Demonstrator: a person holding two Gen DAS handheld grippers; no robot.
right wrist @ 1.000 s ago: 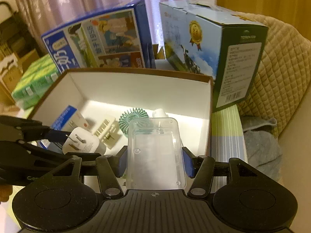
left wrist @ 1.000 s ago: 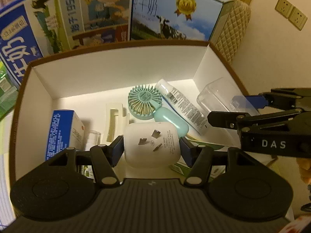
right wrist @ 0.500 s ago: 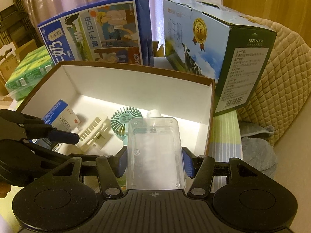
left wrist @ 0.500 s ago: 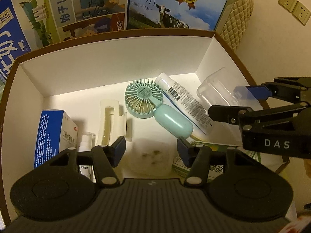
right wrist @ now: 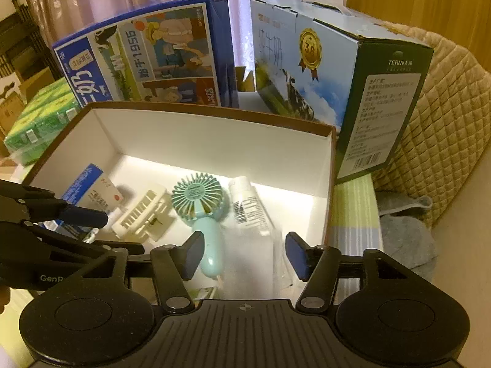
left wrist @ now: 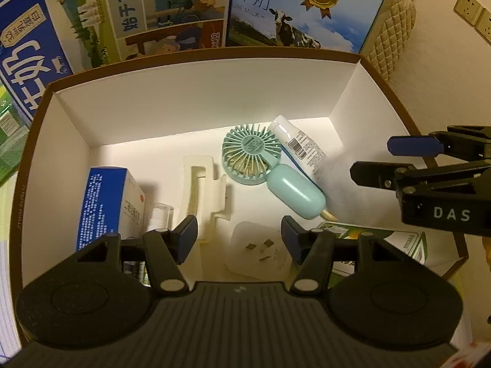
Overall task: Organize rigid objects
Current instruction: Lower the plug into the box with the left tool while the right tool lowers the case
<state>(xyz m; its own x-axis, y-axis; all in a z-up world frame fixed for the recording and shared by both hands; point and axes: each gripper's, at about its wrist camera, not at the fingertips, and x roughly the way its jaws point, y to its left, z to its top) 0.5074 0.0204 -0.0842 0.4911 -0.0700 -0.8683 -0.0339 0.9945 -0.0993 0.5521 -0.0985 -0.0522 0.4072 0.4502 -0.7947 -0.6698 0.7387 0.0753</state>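
Both held things had left the jaws since the earlier frames: the white plug adapter (left wrist: 259, 253) lay on the box (left wrist: 190, 98) floor below the spread left gripper (left wrist: 239, 234), and the clear plastic case (right wrist: 254, 257) lay blurred under the right gripper (right wrist: 244, 253), whose jaws had just opened and pinched nothing. Counted ahead of the jaws: one mint fan (left wrist: 264, 168), one tube (left wrist: 302, 150), one cream clip (left wrist: 202, 190), one blue carton (left wrist: 104, 205). Sorting looked nearly finished.

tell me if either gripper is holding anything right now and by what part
Nothing is held. The left gripper stands open above the white plug adapter; the right gripper is open above the clear plastic case.
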